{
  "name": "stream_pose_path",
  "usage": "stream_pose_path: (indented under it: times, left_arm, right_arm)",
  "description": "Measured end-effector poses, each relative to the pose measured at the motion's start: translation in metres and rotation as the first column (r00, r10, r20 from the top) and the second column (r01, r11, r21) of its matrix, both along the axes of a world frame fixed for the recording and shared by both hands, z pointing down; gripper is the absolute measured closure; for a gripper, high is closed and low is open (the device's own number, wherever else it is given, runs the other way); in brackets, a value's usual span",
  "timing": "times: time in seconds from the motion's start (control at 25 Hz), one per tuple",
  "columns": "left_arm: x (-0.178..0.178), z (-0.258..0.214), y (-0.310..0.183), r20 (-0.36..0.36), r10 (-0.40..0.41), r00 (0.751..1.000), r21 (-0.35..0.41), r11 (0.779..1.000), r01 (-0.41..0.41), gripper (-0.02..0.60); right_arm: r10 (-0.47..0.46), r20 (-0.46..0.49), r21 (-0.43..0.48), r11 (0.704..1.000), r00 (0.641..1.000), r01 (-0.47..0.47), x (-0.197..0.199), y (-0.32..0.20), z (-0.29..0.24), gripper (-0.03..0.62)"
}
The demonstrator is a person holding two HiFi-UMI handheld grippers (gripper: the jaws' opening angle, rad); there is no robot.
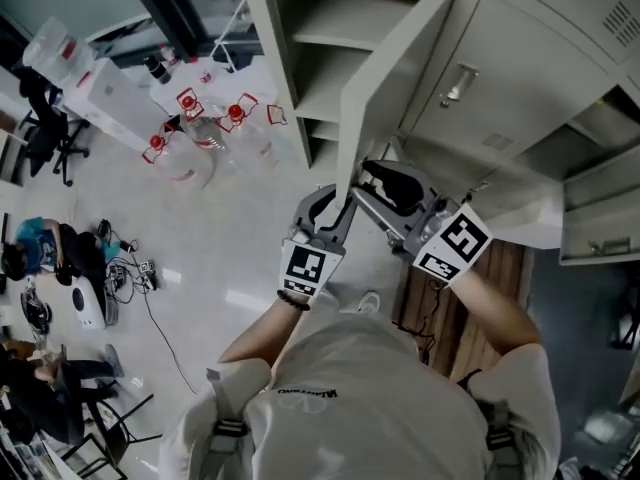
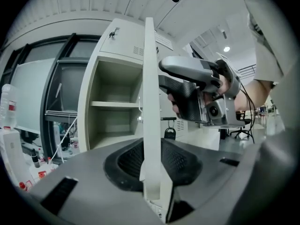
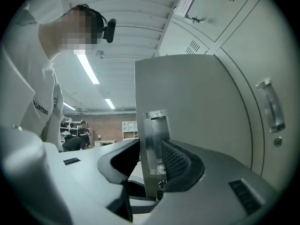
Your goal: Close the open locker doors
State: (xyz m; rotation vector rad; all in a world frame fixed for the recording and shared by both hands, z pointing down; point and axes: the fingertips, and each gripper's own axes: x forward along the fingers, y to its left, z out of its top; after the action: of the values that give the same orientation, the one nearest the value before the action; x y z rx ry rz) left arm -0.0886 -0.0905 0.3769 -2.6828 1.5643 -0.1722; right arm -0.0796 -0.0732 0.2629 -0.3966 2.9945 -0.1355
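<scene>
A grey locker door [image 1: 392, 78] stands open, its free edge pointing at me. My left gripper [image 1: 335, 210] is at that edge; in the left gripper view the thin door edge [image 2: 150, 78] runs upright between its pads [image 2: 180, 161], which press on it from both sides. My right gripper [image 1: 368, 180] is at the door's outer face just to the right. In the right gripper view the door's metal handle [image 3: 153, 139] stands between its jaws [image 3: 152, 165], which are wide apart. The open compartment with shelves [image 2: 112, 104] lies behind the door.
Closed locker doors [image 1: 520, 78] fill the right side, one with a metal handle [image 3: 269, 107]. Another door [image 1: 600, 218] hangs open low at the right. Water bottles with red caps [image 1: 195, 138] stand on the floor at the left. People sit at the far left [image 1: 40, 248].
</scene>
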Motion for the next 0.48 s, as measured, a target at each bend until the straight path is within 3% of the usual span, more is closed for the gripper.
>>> stream_pose_path:
  times: [0.12, 0.48]
  left_arm:
    - [-0.014, 0.001, -0.006, 0.000, 0.027, 1.000, 0.005, 1.000, -0.027, 0.485]
    - [-0.058, -0.001, -0.036, -0.026, 0.084, 0.996, 0.023, 0.996, -0.083, 0.485]
  right_arm:
    - [-0.034, -0.009, 0.004, 0.999, 0.999, 0.034, -0.025, -0.002, 0.002, 0.437]
    - [-0.015, -0.025, 0.019, 1.000, 1.000, 0.015, -0.070, -0.030, -0.002, 0.488]
